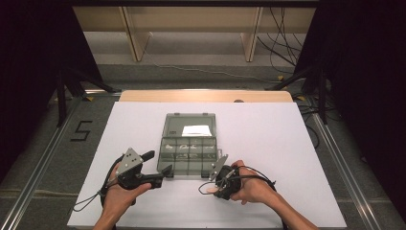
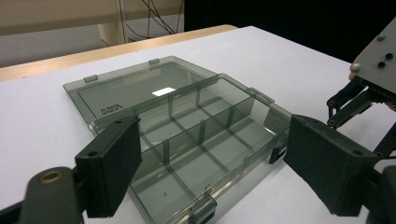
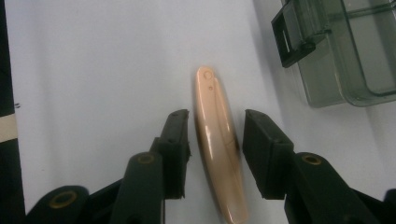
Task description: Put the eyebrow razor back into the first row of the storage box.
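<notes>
Two hand-held grippers work over a white rectangular tabletop (image 1: 297,158) that spreads across the middle of the high view. At its centre lies a smoky-grey translucent plastic compartment box (image 1: 187,148), lid folded flat toward the top of the frame, its divided tray nearer the person. The left gripper (image 1: 160,163) sits at the lower left of that view, just beside the box's left corner; in the left gripper view its black jaws stand wide apart with nothing between them, framing the open tray (image 2: 201,140). The right gripper (image 1: 210,184) sits lower centre, just below the box's right corner. In the right gripper view a slim, glossy peach-coloured plastic clip (image 3: 218,144) lies on the white surface between the jaws, which stand partly apart; a narrow gap shows on each side, so the pads are not pressing it. The box's black latch (image 3: 292,35) shows upper right there.
</notes>
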{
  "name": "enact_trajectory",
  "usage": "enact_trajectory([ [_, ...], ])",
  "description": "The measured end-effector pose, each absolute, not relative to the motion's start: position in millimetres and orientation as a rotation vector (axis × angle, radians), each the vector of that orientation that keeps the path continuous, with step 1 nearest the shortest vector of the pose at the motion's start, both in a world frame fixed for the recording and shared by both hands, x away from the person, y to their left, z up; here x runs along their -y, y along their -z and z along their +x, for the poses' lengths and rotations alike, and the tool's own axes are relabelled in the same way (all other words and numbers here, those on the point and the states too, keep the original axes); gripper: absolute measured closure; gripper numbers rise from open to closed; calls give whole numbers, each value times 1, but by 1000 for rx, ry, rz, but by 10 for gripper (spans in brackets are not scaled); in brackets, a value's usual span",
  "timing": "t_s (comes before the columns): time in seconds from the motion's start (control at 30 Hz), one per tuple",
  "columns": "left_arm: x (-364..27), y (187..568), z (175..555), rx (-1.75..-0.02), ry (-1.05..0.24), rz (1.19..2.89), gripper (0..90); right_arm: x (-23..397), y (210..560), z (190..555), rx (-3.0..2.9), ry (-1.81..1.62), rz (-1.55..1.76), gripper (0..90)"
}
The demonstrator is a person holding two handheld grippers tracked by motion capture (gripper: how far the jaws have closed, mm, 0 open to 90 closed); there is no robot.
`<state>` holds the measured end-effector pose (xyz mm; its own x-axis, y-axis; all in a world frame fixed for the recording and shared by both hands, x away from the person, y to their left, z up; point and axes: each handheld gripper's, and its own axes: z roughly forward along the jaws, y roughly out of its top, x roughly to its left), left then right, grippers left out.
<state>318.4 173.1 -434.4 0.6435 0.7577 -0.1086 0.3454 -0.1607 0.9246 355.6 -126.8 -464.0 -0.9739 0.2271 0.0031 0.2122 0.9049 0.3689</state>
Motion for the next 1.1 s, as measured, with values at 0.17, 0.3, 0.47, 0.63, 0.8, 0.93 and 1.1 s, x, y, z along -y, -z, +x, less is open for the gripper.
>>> enact_trajectory([
  [0.17, -171, 435, 318, -903, -462, 1747, 181, 125, 463, 355, -3029, -565, 338, 664],
  [0.3, -171, 435, 318, -902, -462, 1752, 182, 124, 463, 355, -3032, -553, 330, 698],
  [0.47, -171, 435, 318, -905, -460, 1753, 183, 124, 463, 356, -3045, -556, 303, 740],
  [0.63, -171, 436, 319, -904, -465, 1758, 183, 123, 463, 354, -3034, -545, 306, 744],
  [0.8, -173, 437, 319, -905, -463, 1769, 184, 124, 462, 354, -3027, -558, 282, 744],
  [0.93, -174, 436, 320, -896, -469, 1776, 183, 128, 456, 357, -3014, -592, 295, 744],
  [1.1, -175, 436, 320, -901, -475, 1784, 183, 132, 446, 353, -2994, -629, 290, 744],
])
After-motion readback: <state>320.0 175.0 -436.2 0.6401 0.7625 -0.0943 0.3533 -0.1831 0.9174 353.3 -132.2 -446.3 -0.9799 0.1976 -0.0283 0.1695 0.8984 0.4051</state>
